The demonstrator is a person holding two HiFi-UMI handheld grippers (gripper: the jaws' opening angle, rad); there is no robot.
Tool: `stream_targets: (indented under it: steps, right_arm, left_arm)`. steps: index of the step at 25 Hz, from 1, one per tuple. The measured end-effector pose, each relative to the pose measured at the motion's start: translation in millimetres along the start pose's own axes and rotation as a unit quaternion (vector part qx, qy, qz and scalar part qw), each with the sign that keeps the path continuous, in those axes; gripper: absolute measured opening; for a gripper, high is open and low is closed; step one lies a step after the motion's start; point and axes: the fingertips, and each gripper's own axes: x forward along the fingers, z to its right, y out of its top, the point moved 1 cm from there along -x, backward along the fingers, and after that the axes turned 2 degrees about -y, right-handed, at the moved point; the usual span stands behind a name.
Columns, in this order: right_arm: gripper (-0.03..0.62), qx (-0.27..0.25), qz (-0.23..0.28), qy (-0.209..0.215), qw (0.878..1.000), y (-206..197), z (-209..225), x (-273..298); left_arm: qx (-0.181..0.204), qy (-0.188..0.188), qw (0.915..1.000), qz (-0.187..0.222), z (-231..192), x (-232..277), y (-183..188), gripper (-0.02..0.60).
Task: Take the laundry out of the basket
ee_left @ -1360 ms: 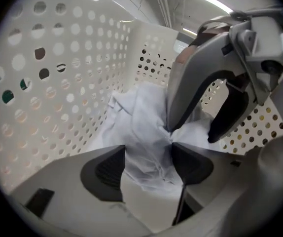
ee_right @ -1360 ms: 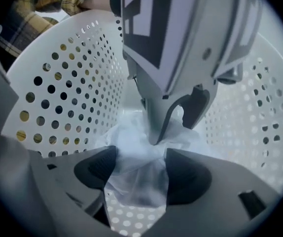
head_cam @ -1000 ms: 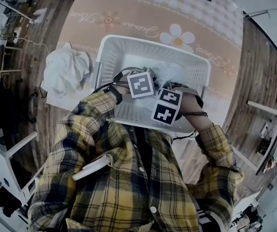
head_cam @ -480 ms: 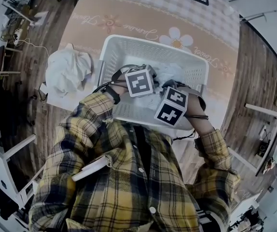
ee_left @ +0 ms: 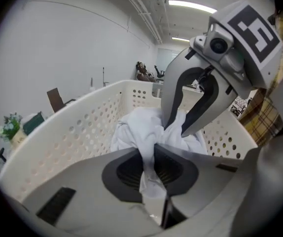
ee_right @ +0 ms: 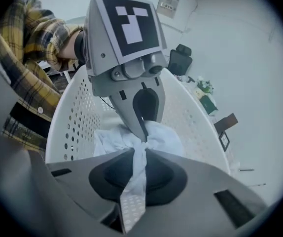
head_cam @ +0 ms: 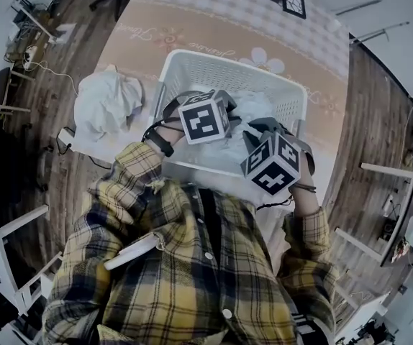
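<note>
Head view: white basket (head_cam: 214, 70) on flowered mat (head_cam: 192, 27), its script print unreadable. White cloth heap (head_cam: 106, 103) just left of the basket, wood floor (head_cam: 48, 142) around.
Left gripper view: left claw (ee_left: 150, 154) pinched tight on white laundry (ee_left: 134, 130) inside the basket, right claw (ee_left: 175, 130) crowding close ahead.
Right gripper view: right claw clamped on the same laundry.

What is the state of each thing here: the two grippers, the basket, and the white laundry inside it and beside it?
left gripper: shut on the white garment.
right gripper: shut on the same white garment.
white garment: bunched up, inside the basket, not yet out.
basket: upright on the floor mat.
cloth pile: crumpled, outside the basket, at its left.
</note>
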Motion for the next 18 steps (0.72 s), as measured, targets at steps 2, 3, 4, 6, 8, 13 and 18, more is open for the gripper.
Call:
stream_targets:
  steps: [2,3,4,6,8,13,18]
  right_arm:
    - [0.078,0.010,0.018,-0.019,1.000,6.3,1.7,-13.3]
    - [0.078,0.015,0.028,-0.029,0.999,9.9,2.9,-20.7]
    - [0.078,0.020,0.039,-0.038,0.998,13.7,4.3,-28.7]
    - [0.078,0.031,0.063,-0.055,0.996,22.0,7.5,-46.1]
    - [0.078,0.046,0.092,-0.070,0.992,31.5,11.9,-64.9]
    - [0.077,0.067,0.163,-0.109,0.978,61.3,19.9,-106.5]
    - [0.077,0.055,0.219,-0.126,0.966,94.7,19.2,-134.6]
  left_arm:
    - [0.009,0.016,0.9998,0.009,2.5,-13.4,8.1,0.080]
    - [0.013,0.024,0.9995,0.014,3.9,-20.7,12.7,0.080]
    - [0.017,0.031,0.9992,0.019,5.7,-28.6,17.5,0.080]
    - [0.019,0.044,0.9984,0.031,9.3,-46.0,27.7,0.080]
    - [0.017,0.060,0.9971,0.044,11.7,-65.0,38.2,0.080]
    - [0.001,0.110,0.9907,0.080,14.5,-115.7,58.3,0.080]
    - [-0.008,0.155,0.9826,0.102,17.4,-161.4,64.4,0.078]
